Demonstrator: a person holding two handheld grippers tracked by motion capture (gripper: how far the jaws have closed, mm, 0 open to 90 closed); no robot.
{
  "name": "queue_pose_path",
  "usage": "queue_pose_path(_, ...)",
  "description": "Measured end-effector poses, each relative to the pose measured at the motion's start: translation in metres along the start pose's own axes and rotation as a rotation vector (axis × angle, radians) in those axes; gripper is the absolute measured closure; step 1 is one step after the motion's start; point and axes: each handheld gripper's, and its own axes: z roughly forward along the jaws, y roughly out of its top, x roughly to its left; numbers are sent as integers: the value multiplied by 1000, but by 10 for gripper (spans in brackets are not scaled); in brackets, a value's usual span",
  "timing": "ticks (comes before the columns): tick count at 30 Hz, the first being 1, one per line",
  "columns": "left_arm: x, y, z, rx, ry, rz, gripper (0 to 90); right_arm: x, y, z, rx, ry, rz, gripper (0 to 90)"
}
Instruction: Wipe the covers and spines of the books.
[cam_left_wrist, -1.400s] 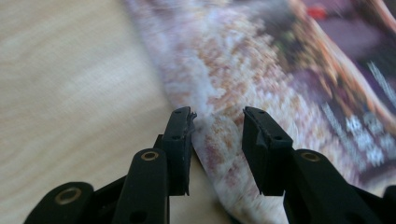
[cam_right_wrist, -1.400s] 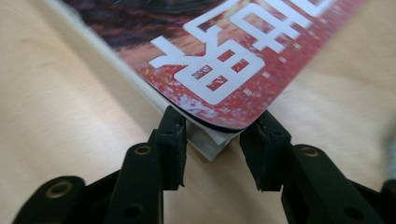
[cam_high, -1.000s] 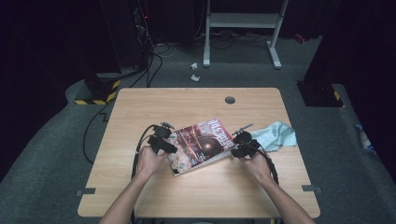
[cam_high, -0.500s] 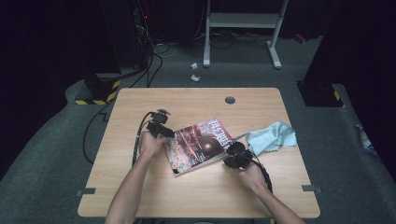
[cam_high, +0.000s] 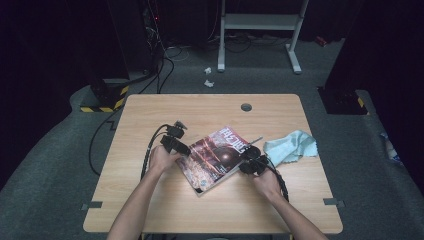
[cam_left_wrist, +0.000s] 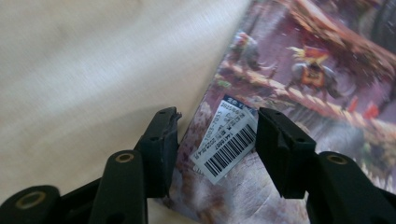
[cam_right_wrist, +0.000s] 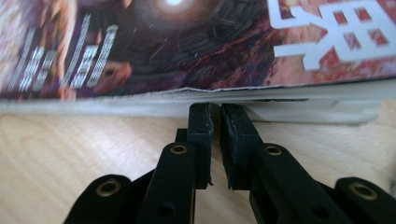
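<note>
The magazine (cam_high: 216, 159) lies flat on the surface (cam_high: 150, 210). The right gripper (cam_right_wrist: 214, 112) has moved down to its edge, fingers nearly closed, holding nothing. The left gripper (cam_left_wrist: 215, 133) stays wide open over its corner. Opening it looks next.

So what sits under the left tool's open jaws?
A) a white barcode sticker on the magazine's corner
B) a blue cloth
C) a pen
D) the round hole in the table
A: in the left gripper view, the left tool has its jaws standing apart over the magazine, with the white barcode sticker lying between them.
</note>
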Motion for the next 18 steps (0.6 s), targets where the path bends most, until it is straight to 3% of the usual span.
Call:
queue_pose_path(5, -23, -22, -5, 16, -9, 11, 521, -13, 3, 2, -28, -4, 53, 821)
queue_pose_path(11, -48, -45, -9, -4, -12, 0, 518, -19, 21, 7, -21, -53, 39, 824)
queue_pose_path(18, -63, -59, -12, -7, -27, 11, 521, -25, 37, 16, -72, -87, 20, 812)
